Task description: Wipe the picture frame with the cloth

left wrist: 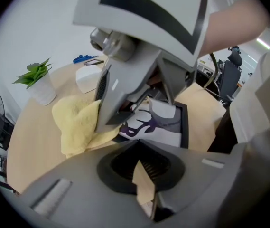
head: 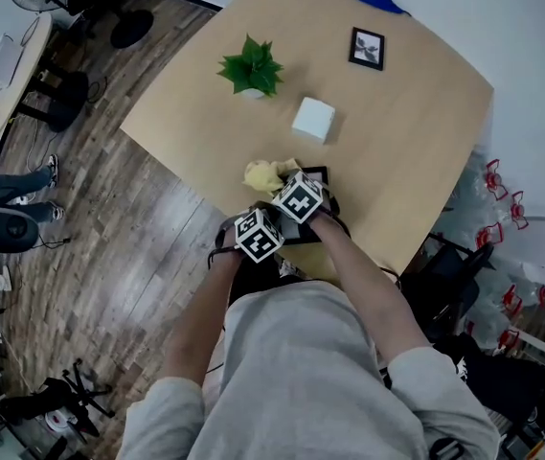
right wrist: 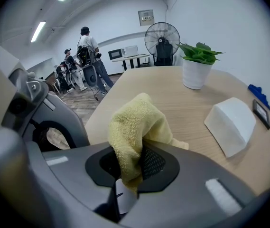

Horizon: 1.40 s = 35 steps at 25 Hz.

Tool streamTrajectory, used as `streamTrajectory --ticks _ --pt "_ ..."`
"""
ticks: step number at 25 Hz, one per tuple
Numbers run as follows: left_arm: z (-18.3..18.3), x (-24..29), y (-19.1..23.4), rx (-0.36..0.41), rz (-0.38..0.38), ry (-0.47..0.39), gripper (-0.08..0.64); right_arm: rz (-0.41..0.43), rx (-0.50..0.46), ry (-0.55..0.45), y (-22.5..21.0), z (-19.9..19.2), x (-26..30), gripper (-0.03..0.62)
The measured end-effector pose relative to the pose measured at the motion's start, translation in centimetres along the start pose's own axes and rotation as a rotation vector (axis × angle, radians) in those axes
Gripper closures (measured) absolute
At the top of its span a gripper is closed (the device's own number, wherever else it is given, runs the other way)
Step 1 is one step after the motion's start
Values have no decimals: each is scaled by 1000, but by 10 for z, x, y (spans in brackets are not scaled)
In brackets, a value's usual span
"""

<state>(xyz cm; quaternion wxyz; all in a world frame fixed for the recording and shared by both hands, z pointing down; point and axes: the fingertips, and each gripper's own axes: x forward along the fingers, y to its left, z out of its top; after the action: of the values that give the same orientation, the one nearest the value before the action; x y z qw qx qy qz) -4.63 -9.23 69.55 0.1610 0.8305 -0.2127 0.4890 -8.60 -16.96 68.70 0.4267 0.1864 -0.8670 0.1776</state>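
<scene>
The right tool (right wrist: 125,177) pinches the yellow cloth (right wrist: 135,122), which bunches on the counter (head: 416,142) against the left edge of the picture frame (left wrist: 170,122). The frame lies flat near the counter's front edge. The left tool (left wrist: 144,177), just beside them, has its jaws pressed together.

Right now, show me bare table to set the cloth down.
The table is bare on its right side, between the white box, the small far frame and the right edge. A smaller strip is free between the potted plant and the left edge. Crowded at the near edge: the right gripper holds the yellow cloth at the picture frame.
</scene>
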Motion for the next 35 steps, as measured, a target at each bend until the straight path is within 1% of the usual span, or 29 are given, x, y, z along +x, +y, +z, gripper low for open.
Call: streamTrajectory --ticks 7,10,13,16,20,25,33,35 --pt "2 4 -2 -2 4 47 508 9 -17 6 0 -5 -1 543" --pt "2 5 -1 -9 12 63 508 -6 -32 5 -7 -11 -3 545" --pt "2 5 1 -17 23 62 508 -16 -35 28 -15 -21 -4 545" --pt "1 5 0 -19 25 65 508 -12 -43 49 -14 -24 -5 545" --pt "2 6 0 -19 17 73 508 -21 -52 55 -18 -24 -7 545" --pt "2 5 -1 -16 28 79 508 -27 -60 70 -24 -32 -13 545" --pt "3 5 -1 -35 33 77 508 -48 -63 86 -41 -50 -28 545" --pt "3 4 -1 -42 38 75 508 -65 -58 81 -48 -56 -34 545"
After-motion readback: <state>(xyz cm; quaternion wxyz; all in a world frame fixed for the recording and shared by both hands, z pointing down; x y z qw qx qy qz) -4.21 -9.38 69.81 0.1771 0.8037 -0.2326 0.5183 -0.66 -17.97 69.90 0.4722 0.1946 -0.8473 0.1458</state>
